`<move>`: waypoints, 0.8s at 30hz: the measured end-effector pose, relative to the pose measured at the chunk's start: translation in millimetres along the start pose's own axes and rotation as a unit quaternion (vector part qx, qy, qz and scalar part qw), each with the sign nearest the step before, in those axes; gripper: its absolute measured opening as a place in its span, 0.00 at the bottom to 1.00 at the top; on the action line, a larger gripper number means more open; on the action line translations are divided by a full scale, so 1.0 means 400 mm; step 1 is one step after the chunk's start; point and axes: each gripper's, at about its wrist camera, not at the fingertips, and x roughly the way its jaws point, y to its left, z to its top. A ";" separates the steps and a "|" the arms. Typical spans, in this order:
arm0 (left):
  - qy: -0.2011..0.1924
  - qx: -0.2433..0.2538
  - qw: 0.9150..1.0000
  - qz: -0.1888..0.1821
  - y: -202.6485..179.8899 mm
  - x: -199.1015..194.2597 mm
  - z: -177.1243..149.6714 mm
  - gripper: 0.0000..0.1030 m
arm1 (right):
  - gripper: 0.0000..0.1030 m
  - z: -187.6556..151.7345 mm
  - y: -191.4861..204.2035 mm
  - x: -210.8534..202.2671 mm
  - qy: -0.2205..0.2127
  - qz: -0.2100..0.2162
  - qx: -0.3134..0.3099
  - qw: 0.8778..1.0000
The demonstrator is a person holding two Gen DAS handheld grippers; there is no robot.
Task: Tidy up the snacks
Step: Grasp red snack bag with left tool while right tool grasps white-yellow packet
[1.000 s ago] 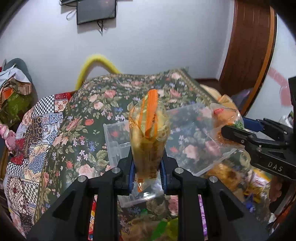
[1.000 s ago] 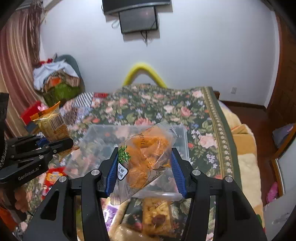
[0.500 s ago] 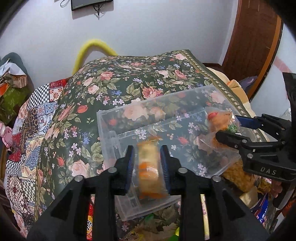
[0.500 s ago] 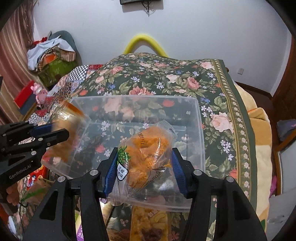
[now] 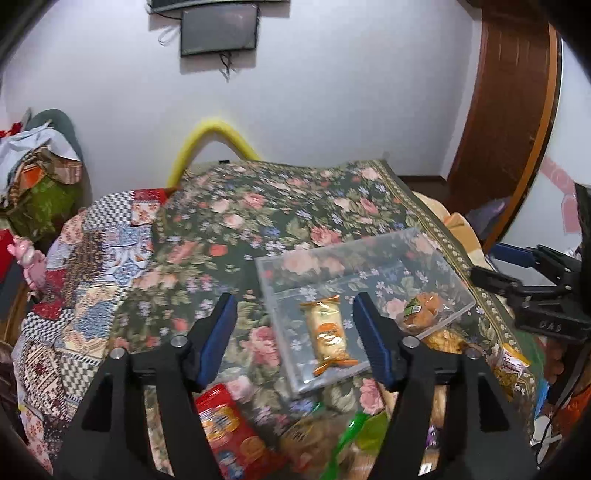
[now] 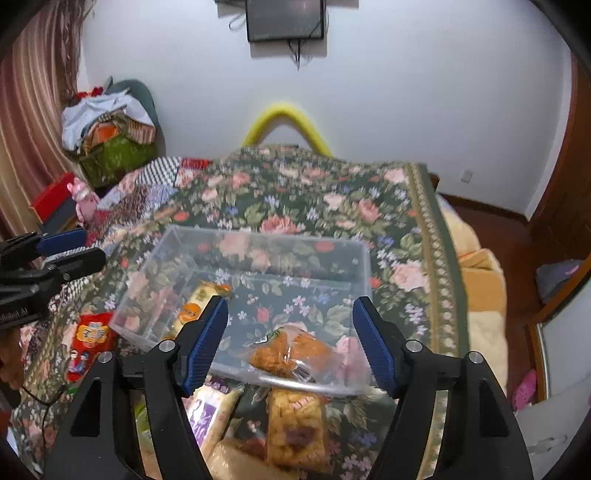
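Both the left gripper [image 5: 291,332] and the right gripper [image 6: 290,338] are held with fingers apart and empty. Two snack packets [image 5: 328,335] [image 6: 291,354] lie in the clear bin [image 6: 364,258] on the bed [image 6: 325,195]. The orange packet seems to lie against the near wall; the light bin could be nudged during the next reach for loose snacks [image 6: 295,428].

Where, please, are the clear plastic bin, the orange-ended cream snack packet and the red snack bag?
clear plastic bin [image 5: 436,254]: left wrist view, far rim.
orange-ended cream snack packet [image 5: 327,334]: left wrist view, middle.
red snack bag [image 5: 225,432]: left wrist view, front.

White wall [image 6: 406,92] behind floral bedspread [image 6: 314,199]; dark screen [image 6: 284,18] mounted high on it. Brown wooden door [image 5: 509,110] right of bedspread, striped curtain [image 6: 33,129] left.
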 end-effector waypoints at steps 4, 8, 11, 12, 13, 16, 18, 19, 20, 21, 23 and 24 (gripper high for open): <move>-0.001 -0.010 1.000 0.015 0.044 -0.048 -0.035 0.70 | 0.69 -0.017 -0.010 -0.063 -0.017 -0.003 0.008 1.000; 0.015 -0.018 0.999 0.034 0.090 -0.066 -0.089 0.72 | 0.70 -0.055 -0.030 -0.110 -0.021 -0.017 0.013 1.000; 0.040 -0.031 0.998 0.046 0.127 -0.048 -0.137 0.75 | 0.71 -0.097 -0.050 -0.131 -0.013 -0.037 0.020 0.999; 0.049 -0.035 0.997 0.050 0.136 -0.044 -0.157 0.75 | 0.71 -0.116 -0.058 -0.134 -0.008 -0.043 0.024 0.999; 0.057 -0.040 0.996 0.056 0.144 -0.036 -0.175 0.76 | 0.71 -0.131 -0.063 -0.139 -0.004 -0.048 0.027 0.998; 0.078 -0.043 0.993 0.073 0.154 0.000 -0.225 0.76 | 0.71 -0.189 -0.087 -0.140 0.015 -0.063 0.042 0.997; 0.096 -0.045 0.992 0.075 0.155 0.026 -0.259 0.76 | 0.71 -0.228 -0.101 -0.137 0.029 -0.070 0.057 0.996; 0.103 -0.047 0.991 0.074 0.155 0.037 -0.273 0.76 | 0.71 -0.252 -0.113 -0.134 0.039 -0.073 0.067 0.994; 0.113 -0.049 0.990 0.072 0.155 0.052 -0.289 0.76 | 0.71 -0.271 -0.122 -0.130 0.048 -0.074 0.076 0.993; 0.120 -0.051 0.989 0.073 0.154 0.064 -0.303 0.76 | 0.71 -0.289 -0.132 -0.127 0.056 -0.075 0.086 0.992; 0.129 -0.057 0.987 0.077 0.157 0.083 -0.323 0.77 | 0.71 -0.315 -0.145 -0.126 0.070 -0.077 0.100 0.989; 0.133 -0.063 0.986 0.078 0.159 0.096 -0.332 0.77 | 0.71 -0.331 -0.154 -0.127 0.077 -0.077 0.109 0.988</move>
